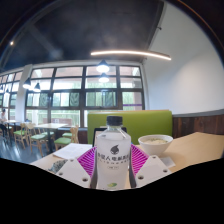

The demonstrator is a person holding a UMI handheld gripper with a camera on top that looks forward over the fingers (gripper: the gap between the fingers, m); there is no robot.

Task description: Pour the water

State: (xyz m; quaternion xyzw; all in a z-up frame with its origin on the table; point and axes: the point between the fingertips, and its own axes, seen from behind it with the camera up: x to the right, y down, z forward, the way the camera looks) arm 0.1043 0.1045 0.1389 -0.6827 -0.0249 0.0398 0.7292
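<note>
Gripper view: the tongs (113, 170) reach forward over a pale tabletop (200, 148), and a clear water bottle (115, 150) stands upright between the 2 fingers. The magenta pads (88, 163) sit against both sides of the bottle's lower half, so the tongs are clenched on it. The bottle has a white cap (115, 121) that is on, and a white label with dark printed characters wraps its middle; the writing is too small to read. Whether the bottle's base touches the tabletop is hidden by the fingers.

Just to the right of the bottle and slightly beyond it, a white bowl (154, 143) sits on the tabletop, apart from the bottle. Behind both runs a green bench back (140, 122). Further off, to the left, are tables and chairs (40, 135) in front of a long row of windows (85, 92). A long strip light (130, 54) glows on the dark ceiling above.
</note>
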